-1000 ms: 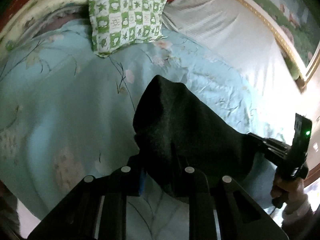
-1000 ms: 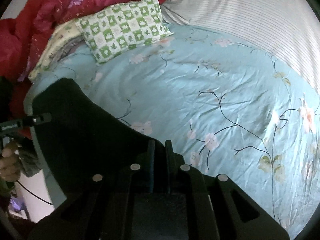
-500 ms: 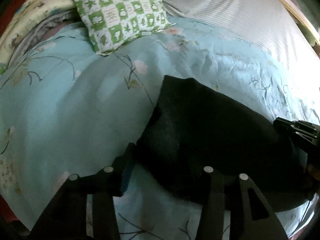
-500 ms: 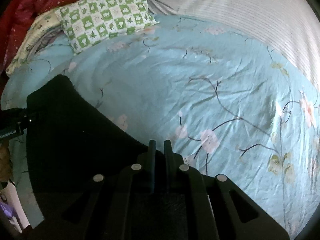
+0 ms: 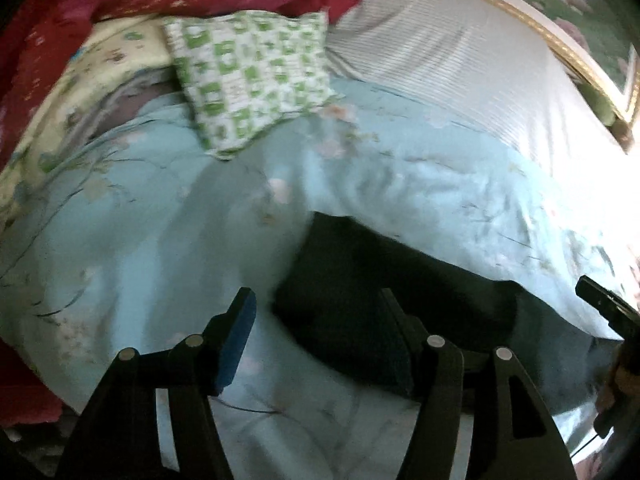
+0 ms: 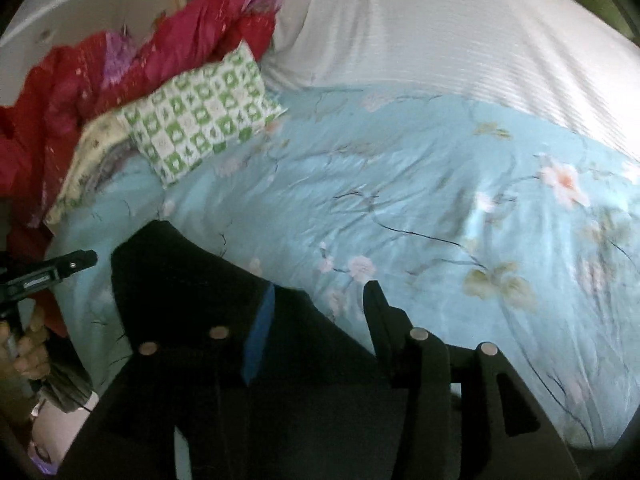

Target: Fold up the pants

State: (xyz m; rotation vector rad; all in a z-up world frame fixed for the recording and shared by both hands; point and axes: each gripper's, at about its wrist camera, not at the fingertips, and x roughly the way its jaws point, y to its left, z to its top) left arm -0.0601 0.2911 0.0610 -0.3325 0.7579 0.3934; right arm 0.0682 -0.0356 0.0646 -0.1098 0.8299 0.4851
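A bed (image 6: 440, 32) is carrying everything here. A light blue floral quilt (image 6: 400, 200) is covering most of it, and a white striped sheet (image 5: 460, 64) is showing bare beyond the quilt's far edge. Black pants (image 5: 360, 276) are lying flat on the quilt near the bed's front edge. A green-and-white checked pillow (image 5: 252, 76) is resting on the quilt's far corner, leaning partly on a pale yellow patterned cloth (image 5: 100, 64) beside it. A red blanket (image 6: 80, 92) is bunching up behind the pillow at the bed's far end.
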